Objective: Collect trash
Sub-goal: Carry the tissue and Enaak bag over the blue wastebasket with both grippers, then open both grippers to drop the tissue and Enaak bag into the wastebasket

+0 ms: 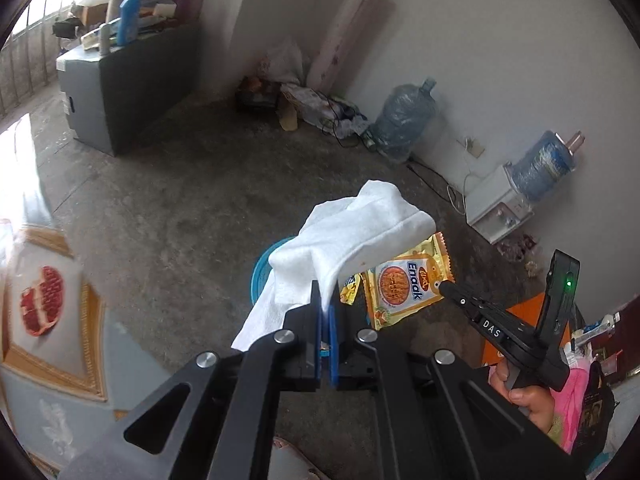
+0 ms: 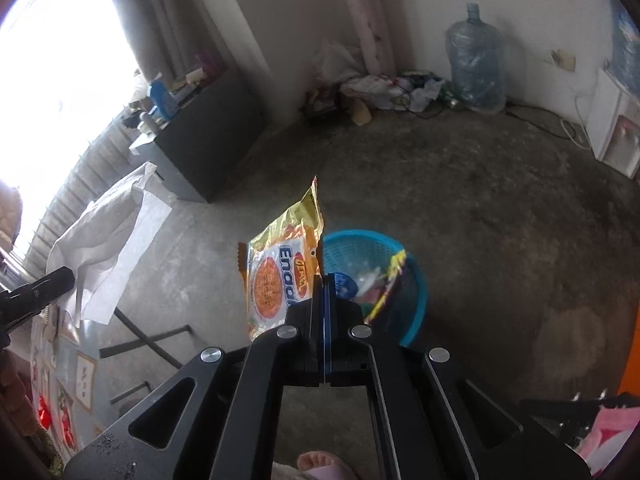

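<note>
Both claws are clenching on trash. Clamped between its blue pads, the left claw [image 1: 325,312] is pinching a white paper towel [image 1: 340,236], a soft, quilted sheet that is flopping and folding over the fingertips. The right claw [image 2: 322,280] is gripping one edge of a yellow noodle wrapper [image 2: 276,276], glossy and crinkled, with serrated end seals and an orange disc printed on its face. In the left wrist view, a hand [image 1: 528,396] is wrapping around the right claw's grip.

Just beyond both claws, a blue basket [image 2: 384,248] is standing on the floor [image 2: 500,240]: round, plastic, with a perforated mesh wall. It is already holding several pieces, among them a blue-and-white packet and a yellow wrapper [image 2: 394,276] leaning on its rim. So the task looks partly done; the towel and the noodle wrapper are being carried above the basket and have yet to be dropped in. Whether more trash is waiting elsewhere, the views do not show.

The floor is bare concrete, mottled and stained. Farther off, a dark grey cabinet [image 1: 120,92] is carrying clutter, and clear blue-tinted water jugs [image 2: 474,68] are standing against the white wall beside a loose heap of bags and cords.
</note>
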A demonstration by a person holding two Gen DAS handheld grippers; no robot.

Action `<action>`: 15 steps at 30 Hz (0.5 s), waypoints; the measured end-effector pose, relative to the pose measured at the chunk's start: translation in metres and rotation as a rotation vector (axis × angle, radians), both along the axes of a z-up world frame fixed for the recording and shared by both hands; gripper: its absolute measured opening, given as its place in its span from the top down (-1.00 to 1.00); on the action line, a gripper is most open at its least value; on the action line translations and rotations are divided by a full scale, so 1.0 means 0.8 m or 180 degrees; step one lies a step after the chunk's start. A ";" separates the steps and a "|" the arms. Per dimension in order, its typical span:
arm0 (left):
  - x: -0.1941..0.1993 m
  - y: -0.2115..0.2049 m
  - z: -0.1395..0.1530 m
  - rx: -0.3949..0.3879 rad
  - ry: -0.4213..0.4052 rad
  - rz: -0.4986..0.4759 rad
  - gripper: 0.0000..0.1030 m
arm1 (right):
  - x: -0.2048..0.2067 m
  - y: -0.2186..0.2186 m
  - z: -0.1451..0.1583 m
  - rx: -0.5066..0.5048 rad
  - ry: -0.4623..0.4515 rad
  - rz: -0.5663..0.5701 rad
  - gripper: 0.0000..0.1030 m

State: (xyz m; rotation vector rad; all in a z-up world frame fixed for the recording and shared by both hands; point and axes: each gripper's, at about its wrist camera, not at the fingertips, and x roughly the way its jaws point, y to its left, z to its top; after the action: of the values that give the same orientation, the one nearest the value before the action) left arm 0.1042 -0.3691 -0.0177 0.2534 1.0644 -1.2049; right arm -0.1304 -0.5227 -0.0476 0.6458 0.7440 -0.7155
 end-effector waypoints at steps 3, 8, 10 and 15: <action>-0.013 -0.061 -0.034 0.0183 0.0100 -0.0188 0.95 | -0.006 -0.019 -0.027 0.0084 0.0145 -0.0171 1.00; -0.025 -0.134 -0.088 0.0465 0.0219 -0.0351 0.95 | -0.008 -0.053 -0.068 0.0302 0.0256 -0.0399 1.00; -0.031 -0.159 -0.106 0.0554 0.0208 -0.0426 0.94 | -0.004 -0.063 -0.084 0.0393 0.0258 -0.0444 1.00; -0.038 -0.195 -0.145 0.0812 0.0049 -0.0486 -0.06 | 0.004 -0.093 -0.142 0.0937 0.0115 -0.0502 0.50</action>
State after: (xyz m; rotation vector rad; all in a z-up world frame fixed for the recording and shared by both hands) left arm 0.0741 -0.5249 -0.1336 0.5317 1.2304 -1.2068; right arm -0.1268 -0.5968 -0.1610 0.9695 0.8465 -0.7701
